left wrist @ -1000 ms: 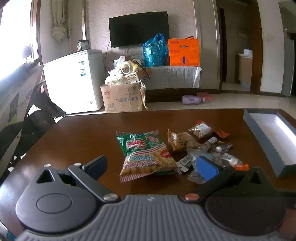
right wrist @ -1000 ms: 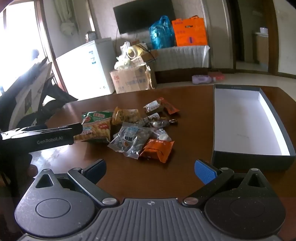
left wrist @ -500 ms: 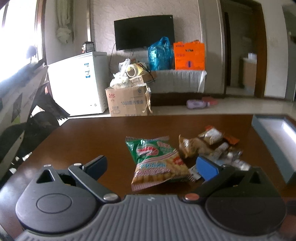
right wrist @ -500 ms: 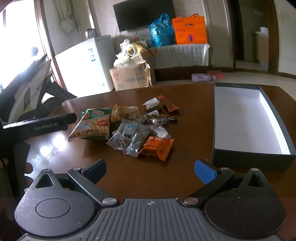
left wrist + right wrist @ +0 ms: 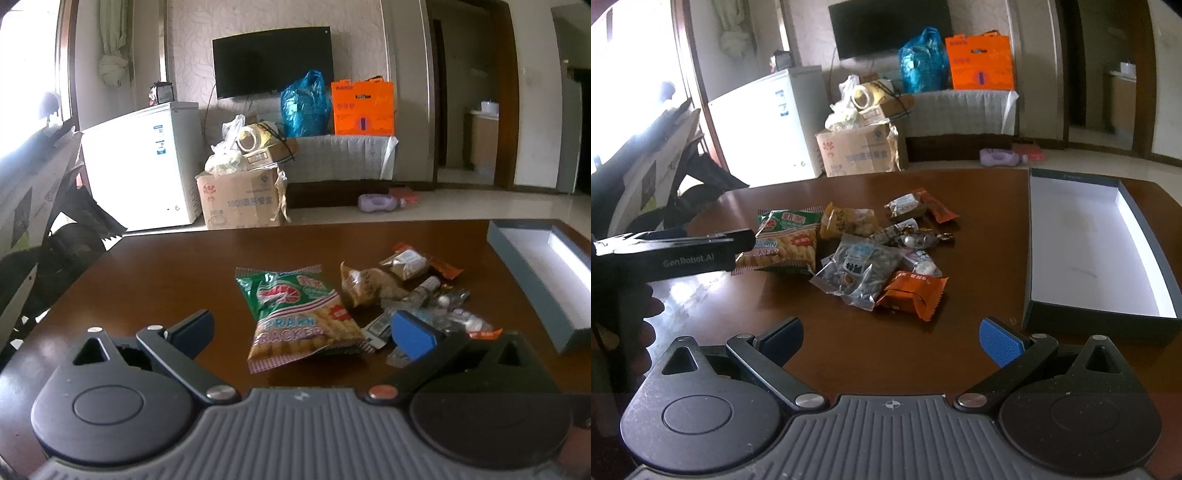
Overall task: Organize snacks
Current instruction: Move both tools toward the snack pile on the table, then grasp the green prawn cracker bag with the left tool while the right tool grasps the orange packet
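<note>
A pile of snacks lies mid-table. The green prawn cracker bag is at its left end, a tan packet behind it, a clear seed packet and an orange packet nearest the right wrist camera. My left gripper is open, low over the table, with the cracker bag just ahead between its fingers; its side shows in the right wrist view. My right gripper is open and empty, short of the pile. The grey open box with a white inside stands to the right.
The dark wooden table holds everything. Beyond it are a white chest freezer, a cardboard carton, a covered bench with blue and orange bags, and a wall TV. A hand grips the left tool.
The left gripper has shifted a little closer to the cracker bag, which now sits more centrally between its fingers. The right gripper has crept slightly forward. Both stayed open.
</note>
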### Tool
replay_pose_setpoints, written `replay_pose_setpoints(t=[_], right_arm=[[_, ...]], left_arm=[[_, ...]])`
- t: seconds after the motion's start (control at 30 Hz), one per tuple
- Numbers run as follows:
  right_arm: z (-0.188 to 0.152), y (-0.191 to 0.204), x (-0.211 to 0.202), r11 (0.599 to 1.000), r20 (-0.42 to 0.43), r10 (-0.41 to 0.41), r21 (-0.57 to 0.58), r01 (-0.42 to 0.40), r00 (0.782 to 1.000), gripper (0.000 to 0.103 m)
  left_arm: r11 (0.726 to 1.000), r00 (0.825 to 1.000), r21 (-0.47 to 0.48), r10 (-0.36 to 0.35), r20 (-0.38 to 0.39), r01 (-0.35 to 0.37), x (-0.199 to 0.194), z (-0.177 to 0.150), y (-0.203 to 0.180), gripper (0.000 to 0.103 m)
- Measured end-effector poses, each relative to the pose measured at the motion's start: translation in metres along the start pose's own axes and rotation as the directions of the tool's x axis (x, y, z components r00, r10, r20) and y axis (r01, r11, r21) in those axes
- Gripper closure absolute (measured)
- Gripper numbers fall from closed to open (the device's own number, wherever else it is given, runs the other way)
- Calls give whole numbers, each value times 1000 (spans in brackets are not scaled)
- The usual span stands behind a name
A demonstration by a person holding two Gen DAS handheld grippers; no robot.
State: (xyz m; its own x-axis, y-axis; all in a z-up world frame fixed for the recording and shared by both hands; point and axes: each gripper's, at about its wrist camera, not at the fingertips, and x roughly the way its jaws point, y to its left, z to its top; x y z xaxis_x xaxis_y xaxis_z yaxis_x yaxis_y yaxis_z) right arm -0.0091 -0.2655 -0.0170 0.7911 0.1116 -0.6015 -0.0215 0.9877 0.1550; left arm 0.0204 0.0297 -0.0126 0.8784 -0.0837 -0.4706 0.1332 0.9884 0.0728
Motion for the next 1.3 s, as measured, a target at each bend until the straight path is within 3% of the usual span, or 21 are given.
replay_pose_setpoints(t=[0.4,0.77,0.9,1.13,1.3], right_arm=[[2,7,7,997,23,3,-73,-1,1000,0],[37,9,28,976,158,19,-217,16,987,0],[25,12,41,964,87,11,-265,13,996,0],[24,14,49,971,68,2,-238,14,998,0],[24,3,58,979,54,-31,-199,41,998,2]], left_arm=[[1000,1000,15,2,-7,-2,1,-2,-6,0],[1000,1000,15,-13,2,13,4,-10,3,0],[999,1000,28,-18,14,18,3,-19,5,0],[990,997,124,-75,32,71,4,-33,-21,0],[993,996,88,-78,35,75,19,-25,-13,1]])
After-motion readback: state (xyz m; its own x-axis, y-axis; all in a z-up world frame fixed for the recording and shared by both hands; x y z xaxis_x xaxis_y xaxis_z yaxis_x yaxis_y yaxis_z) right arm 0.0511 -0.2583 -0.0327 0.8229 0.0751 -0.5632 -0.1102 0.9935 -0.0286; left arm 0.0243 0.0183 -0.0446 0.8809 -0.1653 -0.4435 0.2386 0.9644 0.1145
